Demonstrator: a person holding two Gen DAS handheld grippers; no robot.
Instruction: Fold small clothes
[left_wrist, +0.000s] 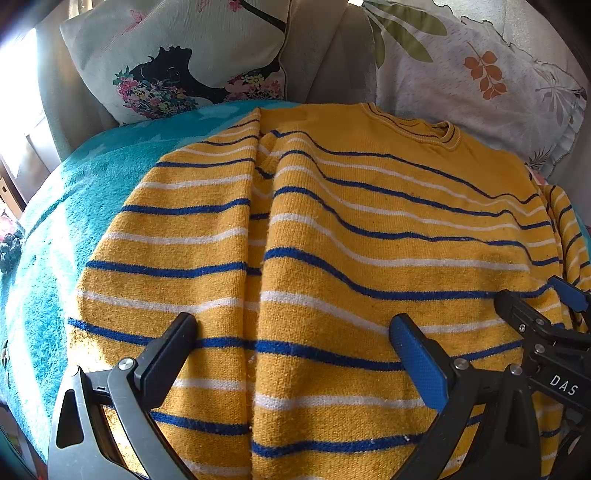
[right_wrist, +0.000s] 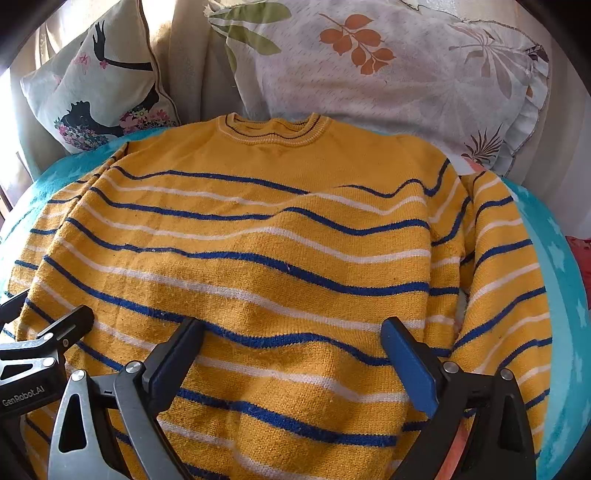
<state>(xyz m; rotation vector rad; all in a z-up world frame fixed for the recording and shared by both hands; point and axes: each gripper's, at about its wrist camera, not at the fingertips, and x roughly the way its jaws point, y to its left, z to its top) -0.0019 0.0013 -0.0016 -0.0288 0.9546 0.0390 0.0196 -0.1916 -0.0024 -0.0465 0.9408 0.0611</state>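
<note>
We hold both grippers spread over the sweater (right_wrist: 258, 258): left gripper (left_wrist: 293, 328), right gripper (right_wrist: 291, 332). Blanket (left_wrist: 55, 221) borders its sleeves; pillows (right_wrist: 406, 92) crowd the collar.

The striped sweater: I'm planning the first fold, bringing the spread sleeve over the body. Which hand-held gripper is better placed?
Right. The right hand-held gripper is open, and the spread sleeve of the sweater lies just off its blue finger. The left hand-held gripper, also open, hovers over the other side.

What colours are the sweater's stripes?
Blue and white on the yellow sweater; clearest in the right wrist view.
</note>
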